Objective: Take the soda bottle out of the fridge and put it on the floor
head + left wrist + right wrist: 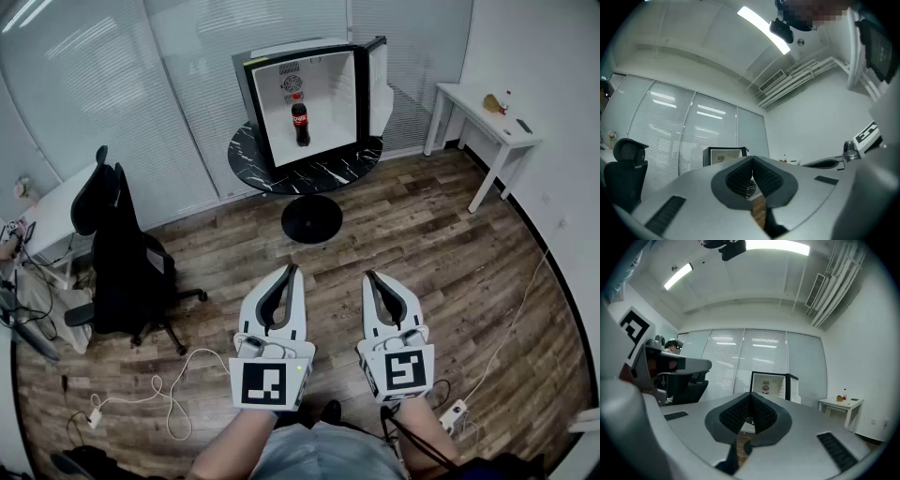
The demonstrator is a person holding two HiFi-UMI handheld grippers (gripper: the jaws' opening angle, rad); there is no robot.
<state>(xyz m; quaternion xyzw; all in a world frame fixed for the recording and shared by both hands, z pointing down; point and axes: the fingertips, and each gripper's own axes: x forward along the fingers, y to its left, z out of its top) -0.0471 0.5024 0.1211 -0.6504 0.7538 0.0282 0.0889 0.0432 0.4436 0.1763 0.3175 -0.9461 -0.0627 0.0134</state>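
A dark soda bottle [300, 125] with a red label stands upright inside a small fridge [309, 98] whose door [378, 82] hangs open to the right. The fridge sits on a round black marble table [305, 161]. My left gripper [293, 268] and right gripper [371, 276] are held side by side low over the wooden floor [450, 253], well short of the table. Both are shut with nothing between the pads. In the right gripper view the fridge [771, 384] shows straight ahead beyond the shut right gripper [751, 395]; in the left gripper view the fridge [724, 154] shows beyond the left gripper [752, 159].
A black office chair [127, 253] stands at the left beside a desk with cables. White cables [164, 394] and a power strip [455, 412] lie on the floor. A white side table [487, 127] stands at the right wall. Blinds [178, 84] cover the glass wall behind.
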